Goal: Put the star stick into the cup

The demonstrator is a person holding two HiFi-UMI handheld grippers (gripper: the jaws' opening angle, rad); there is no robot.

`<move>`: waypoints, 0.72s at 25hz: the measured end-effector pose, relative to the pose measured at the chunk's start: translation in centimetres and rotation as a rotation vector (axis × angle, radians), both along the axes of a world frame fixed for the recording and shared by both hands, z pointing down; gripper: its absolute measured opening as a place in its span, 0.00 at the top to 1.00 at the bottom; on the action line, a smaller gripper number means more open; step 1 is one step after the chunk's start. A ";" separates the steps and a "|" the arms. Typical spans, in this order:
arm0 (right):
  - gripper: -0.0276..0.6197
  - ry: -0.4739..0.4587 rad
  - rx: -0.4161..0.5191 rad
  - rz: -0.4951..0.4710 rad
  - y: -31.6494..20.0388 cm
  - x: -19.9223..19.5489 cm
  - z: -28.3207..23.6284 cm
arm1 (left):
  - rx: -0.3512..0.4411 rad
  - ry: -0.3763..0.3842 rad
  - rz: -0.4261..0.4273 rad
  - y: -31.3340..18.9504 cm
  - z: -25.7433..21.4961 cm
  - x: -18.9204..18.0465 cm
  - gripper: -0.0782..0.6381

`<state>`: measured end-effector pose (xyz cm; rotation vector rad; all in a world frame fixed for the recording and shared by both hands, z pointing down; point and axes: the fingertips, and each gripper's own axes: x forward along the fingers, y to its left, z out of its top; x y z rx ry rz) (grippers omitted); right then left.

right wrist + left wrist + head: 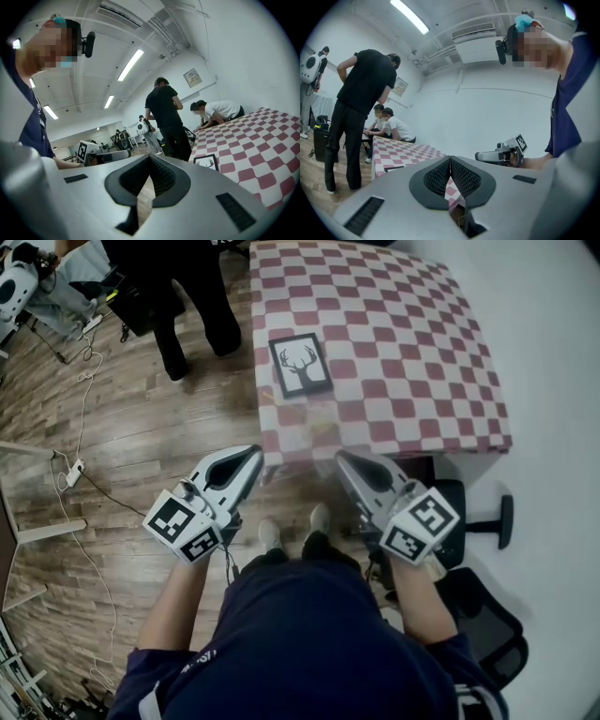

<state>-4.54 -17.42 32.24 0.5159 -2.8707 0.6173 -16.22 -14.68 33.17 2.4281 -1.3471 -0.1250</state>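
No star stick and no cup shows in any view. My left gripper [255, 455] is held just short of the near edge of the table [403, 343], its jaws shut with nothing between them. My right gripper [343, 458] hangs beside it at the same edge, also shut and empty. In the left gripper view the pads of the left gripper [450, 159] meet at the tip, and the right gripper [500, 154] shows off to the right. In the right gripper view the right gripper [149, 157] is closed at its tip, with the left gripper [107, 156] at the left.
A red-and-white checked cloth covers the table [262, 140]. A black-framed deer picture [301, 364] lies near its left edge. A person in black [178, 296] stands at the table's far left corner. Cables [75, 470] run over the wooden floor; a black office chair [478, 615] stands at the right.
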 end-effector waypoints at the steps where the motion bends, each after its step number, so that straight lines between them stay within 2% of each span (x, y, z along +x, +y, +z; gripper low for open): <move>1: 0.93 0.001 -0.001 -0.001 0.0 0.1 0.0 | -0.001 0.000 -0.001 0.0 0.0 0.1 0.85; 18: 0.94 0.011 -0.004 -0.029 0.2 1.6 0.4 | -0.013 0.006 -0.013 -0.1 0.3 2.0 0.85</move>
